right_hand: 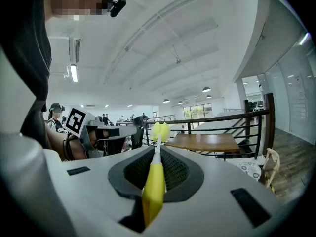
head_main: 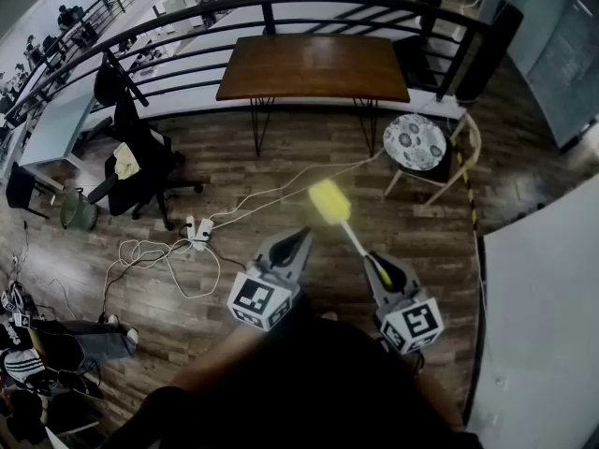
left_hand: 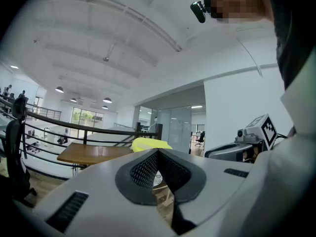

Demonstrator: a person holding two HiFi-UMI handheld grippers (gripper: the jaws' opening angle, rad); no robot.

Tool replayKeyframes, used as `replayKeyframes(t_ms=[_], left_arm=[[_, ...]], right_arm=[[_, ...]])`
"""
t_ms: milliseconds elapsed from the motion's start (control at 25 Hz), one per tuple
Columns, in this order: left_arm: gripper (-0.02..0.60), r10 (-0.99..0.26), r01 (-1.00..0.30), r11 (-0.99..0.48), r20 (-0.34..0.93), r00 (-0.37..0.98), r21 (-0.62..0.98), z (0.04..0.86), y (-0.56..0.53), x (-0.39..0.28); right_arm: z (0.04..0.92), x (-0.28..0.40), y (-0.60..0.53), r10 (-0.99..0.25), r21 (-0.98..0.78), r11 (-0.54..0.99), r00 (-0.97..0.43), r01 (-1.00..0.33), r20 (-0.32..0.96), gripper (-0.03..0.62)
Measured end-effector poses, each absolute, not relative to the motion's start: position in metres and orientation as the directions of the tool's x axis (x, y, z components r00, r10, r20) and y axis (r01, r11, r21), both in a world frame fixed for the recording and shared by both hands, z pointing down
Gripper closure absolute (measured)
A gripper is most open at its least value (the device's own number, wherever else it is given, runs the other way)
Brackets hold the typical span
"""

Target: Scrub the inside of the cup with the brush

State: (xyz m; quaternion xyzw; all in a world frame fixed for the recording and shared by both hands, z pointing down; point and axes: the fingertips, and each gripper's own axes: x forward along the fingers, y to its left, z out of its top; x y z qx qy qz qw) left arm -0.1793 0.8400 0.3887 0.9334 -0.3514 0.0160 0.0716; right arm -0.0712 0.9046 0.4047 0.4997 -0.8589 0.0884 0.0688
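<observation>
While the right tool (head_main: 376,262) was clamped on the yellow handle of the brush (head_main: 348,234), the brush's thin white stem ran out past the jaw tips to a yellow sponge head. The head hung in the air over the wooden floor (head_main: 281,171). In the right gripper view the handle lay along the middle of the right tool (right_hand: 157,151), pinched between both pads, and the brush (right_hand: 154,181) rose to its sponge head against the far railing. The left tool (head_main: 301,238) was held just beside it, at the same height, with its jaws pressed together and nothing between them. The left gripper view showed the left tool (left_hand: 158,155) with its pads meeting at the tip, and the sponge head of the brush (left_hand: 148,143) peeping over them.

Ahead of both tools stood a wooden table (head_main: 314,64) against a dark railing (head_main: 281,3). A chair with a round patterned seat (head_main: 415,142) stood to its right. On the floor to the left lay a white power strip (head_main: 198,231) with looping cables, and a black office chair (head_main: 140,171) stood further left.
</observation>
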Motion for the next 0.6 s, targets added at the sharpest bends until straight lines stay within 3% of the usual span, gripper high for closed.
replayKeyframes(t_ms=[600], left_arm=[[0.586, -0.652, -0.658, -0.736, 0.094, 0.752, 0.156, 0.399, 0.804, -0.197]], right_arm=[[0.411, -0.082, 0.868, -0.852, -0.12, 0.459, -0.475, -0.88, 0.221, 0.549]])
